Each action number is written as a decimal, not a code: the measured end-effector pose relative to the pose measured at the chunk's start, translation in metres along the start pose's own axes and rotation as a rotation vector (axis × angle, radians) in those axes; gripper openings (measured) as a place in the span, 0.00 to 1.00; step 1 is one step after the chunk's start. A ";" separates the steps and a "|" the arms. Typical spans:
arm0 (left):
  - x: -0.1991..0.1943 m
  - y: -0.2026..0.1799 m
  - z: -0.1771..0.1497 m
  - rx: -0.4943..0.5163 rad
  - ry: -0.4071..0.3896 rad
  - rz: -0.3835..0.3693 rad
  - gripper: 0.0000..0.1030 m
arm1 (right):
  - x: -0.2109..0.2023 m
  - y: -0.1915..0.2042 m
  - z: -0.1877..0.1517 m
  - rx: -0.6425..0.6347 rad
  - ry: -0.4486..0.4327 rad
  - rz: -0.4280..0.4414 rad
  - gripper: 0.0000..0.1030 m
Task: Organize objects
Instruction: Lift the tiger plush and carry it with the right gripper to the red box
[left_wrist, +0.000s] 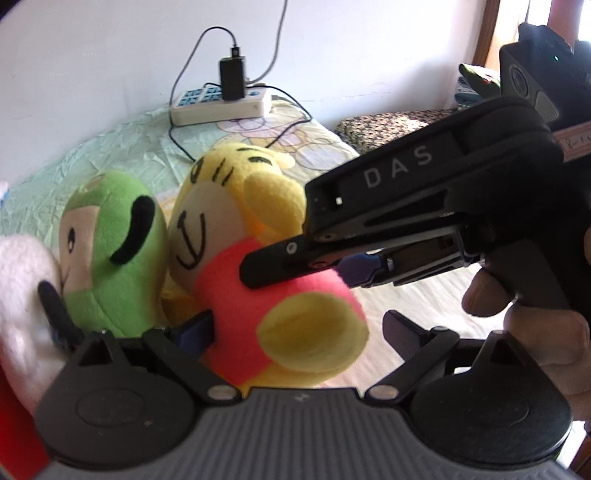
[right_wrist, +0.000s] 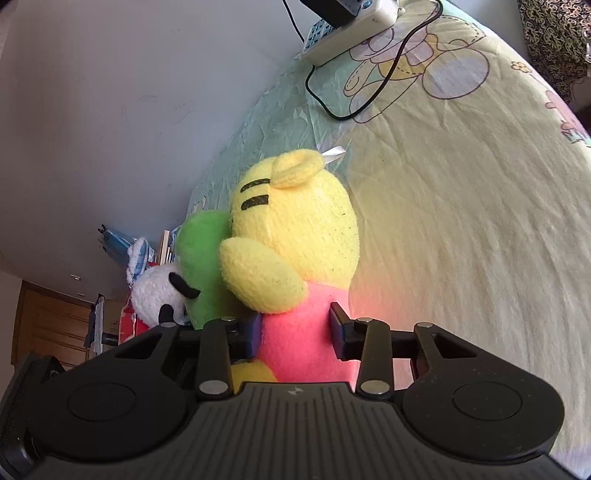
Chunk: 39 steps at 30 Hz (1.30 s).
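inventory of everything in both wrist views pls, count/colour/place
yellow plush: 1, yellow with pink shirt, on the bed, between both grippers' fingers
green plush: 1, green, touching the yellow one
white plush: 1, white with black, beside the green
power strip: 1, white, by the wall, black charger plugged in
bedsheet: 1, pale yellow-green, cartoon print
left gripper: black, open around the plush
right gripper: black, clamped on the pink shirt
hand: 1, holding the right gripper
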<state>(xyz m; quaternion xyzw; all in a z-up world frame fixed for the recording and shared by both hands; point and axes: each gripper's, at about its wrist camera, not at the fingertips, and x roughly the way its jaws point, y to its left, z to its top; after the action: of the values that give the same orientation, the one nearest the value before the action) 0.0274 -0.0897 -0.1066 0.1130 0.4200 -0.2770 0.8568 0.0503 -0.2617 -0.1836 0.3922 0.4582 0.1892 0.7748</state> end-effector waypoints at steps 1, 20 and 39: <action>-0.002 -0.004 -0.001 0.003 0.000 -0.014 0.93 | -0.006 -0.003 -0.003 0.009 -0.003 -0.002 0.38; -0.039 -0.048 -0.034 -0.015 0.038 -0.314 0.96 | -0.087 -0.035 -0.065 0.047 -0.069 -0.085 0.51; 0.003 -0.009 -0.023 -0.255 0.094 -0.382 0.98 | -0.068 -0.038 -0.060 0.051 -0.051 -0.010 0.55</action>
<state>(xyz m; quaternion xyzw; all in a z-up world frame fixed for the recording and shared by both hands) 0.0085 -0.0882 -0.1227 -0.0651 0.5047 -0.3732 0.7757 -0.0380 -0.3034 -0.1917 0.4140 0.4452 0.1636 0.7770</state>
